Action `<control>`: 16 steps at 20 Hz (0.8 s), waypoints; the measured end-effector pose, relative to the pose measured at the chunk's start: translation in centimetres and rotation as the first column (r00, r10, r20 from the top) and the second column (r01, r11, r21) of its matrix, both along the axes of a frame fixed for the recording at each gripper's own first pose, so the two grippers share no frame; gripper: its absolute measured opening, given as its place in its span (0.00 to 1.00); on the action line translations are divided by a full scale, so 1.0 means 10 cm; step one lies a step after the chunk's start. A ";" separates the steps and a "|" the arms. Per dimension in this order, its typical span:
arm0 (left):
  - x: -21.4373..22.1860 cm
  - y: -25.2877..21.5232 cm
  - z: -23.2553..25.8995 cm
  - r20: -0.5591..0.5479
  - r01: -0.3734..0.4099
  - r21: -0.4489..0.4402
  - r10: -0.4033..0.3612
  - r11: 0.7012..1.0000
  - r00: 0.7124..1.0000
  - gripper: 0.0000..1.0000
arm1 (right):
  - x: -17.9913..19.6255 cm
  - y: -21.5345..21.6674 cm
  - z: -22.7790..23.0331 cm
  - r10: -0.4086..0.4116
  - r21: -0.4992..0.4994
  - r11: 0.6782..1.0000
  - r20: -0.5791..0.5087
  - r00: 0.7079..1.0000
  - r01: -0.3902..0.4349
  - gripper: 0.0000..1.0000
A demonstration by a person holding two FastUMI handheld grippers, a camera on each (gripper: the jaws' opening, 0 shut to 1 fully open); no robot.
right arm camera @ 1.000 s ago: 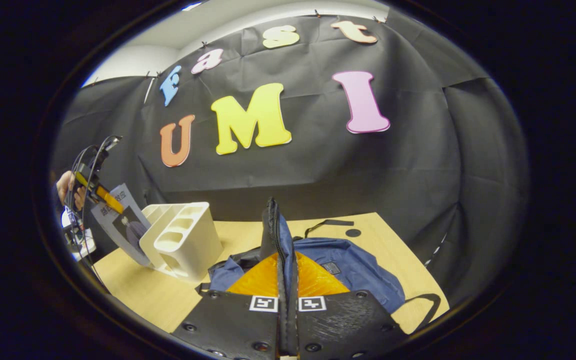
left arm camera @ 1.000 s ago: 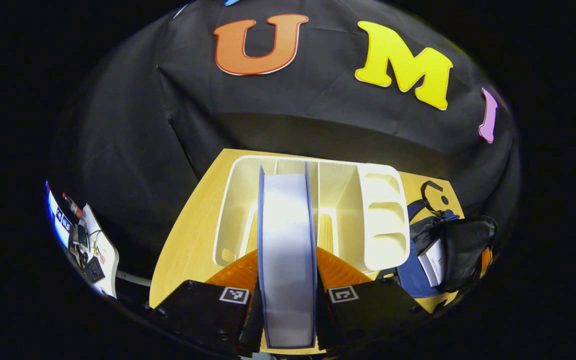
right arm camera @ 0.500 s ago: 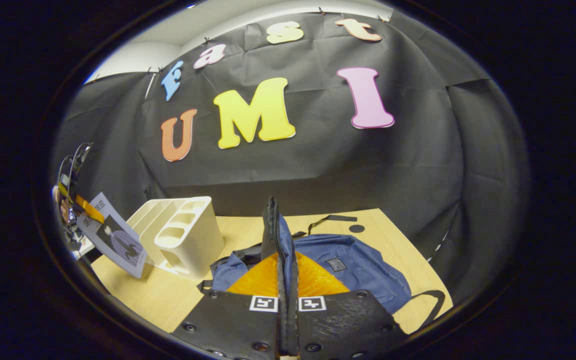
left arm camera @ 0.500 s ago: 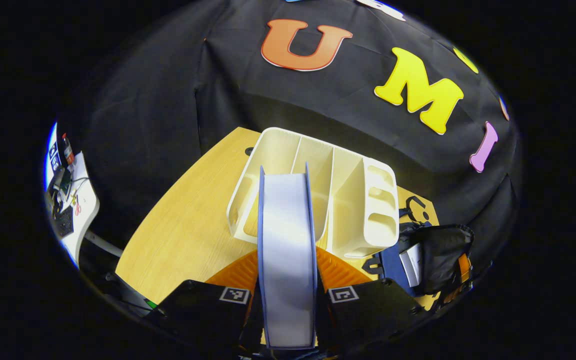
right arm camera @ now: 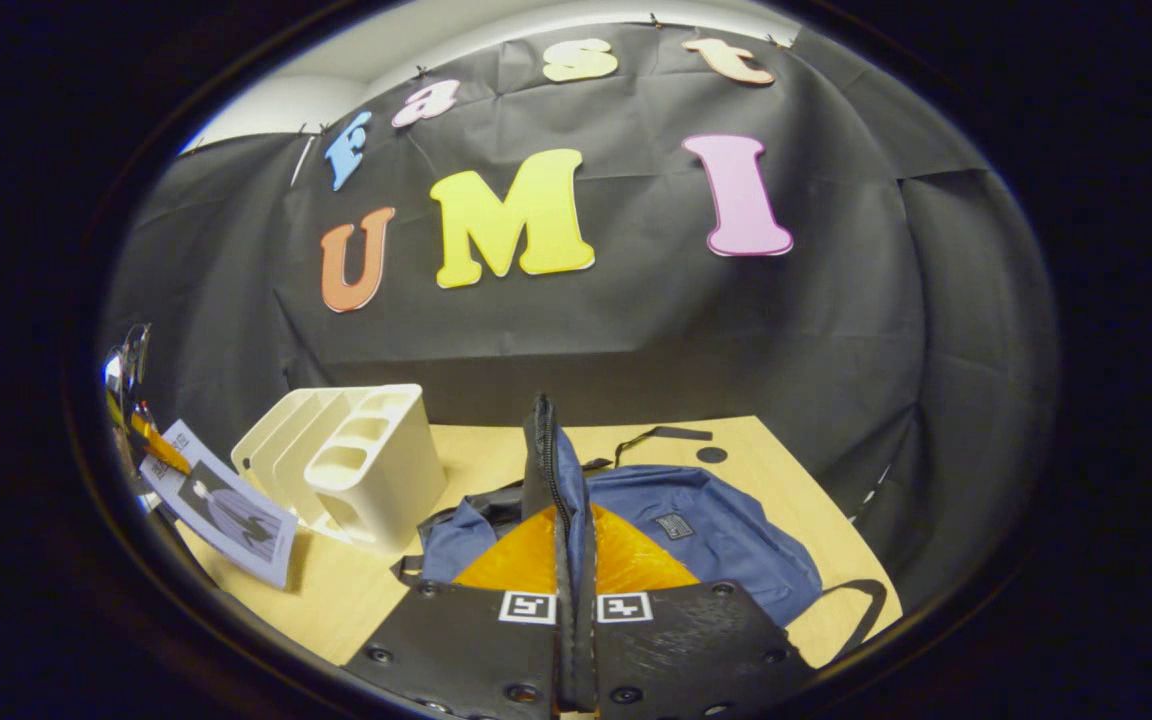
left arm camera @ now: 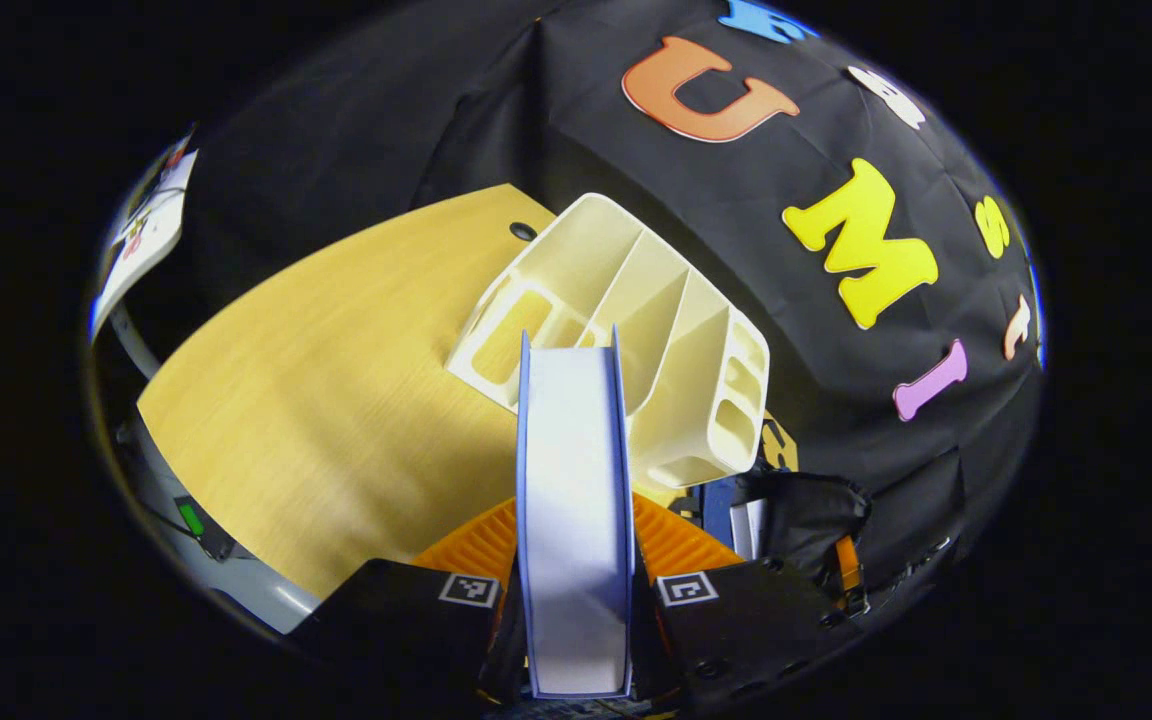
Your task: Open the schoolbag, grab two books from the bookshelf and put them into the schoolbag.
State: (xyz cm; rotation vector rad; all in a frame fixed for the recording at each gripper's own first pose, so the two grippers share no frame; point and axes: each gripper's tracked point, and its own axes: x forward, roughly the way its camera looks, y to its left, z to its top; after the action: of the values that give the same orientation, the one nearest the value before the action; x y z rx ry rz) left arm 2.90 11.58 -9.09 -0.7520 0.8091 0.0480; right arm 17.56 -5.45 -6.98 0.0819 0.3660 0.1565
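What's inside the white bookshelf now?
The bookshelf looks empty: its big slots and small side pockets show bare walls. The slot bottoms nearest the left gripper are hidden behind the book it holds.

From my left gripper view, the book (left arm camera: pixel 574 520) pinched between the fingers (left arm camera: pixel 484 545) presents just its page edge; its covers are turned away and its near end is cut off by the lower edge. The schoolbag (left arm camera: pixel 804 510) sits partly behind the bookshelf (left arm camera: pixel 636 330), its contents too small to tell. From my right gripper view, the schoolbag flap (right arm camera: pixel 548 470) hides the fingertips, and the left gripper (right arm camera: pixel 136 420) is clipped at the rim.
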 end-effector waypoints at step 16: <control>-0.12 -1.06 -0.28 0.092 0.144 -0.391 -0.118 0.909 0.989 0.43 | 0.07 -0.05 0.30 -0.052 -0.058 0.997 0.044 0.998 0.054 0.00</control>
State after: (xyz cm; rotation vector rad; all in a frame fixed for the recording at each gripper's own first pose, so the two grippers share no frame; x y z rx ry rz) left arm 1.68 0.99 -11.86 -1.0750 0.8141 -0.2697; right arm 18.23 -5.97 -3.95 0.0295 0.3255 0.0947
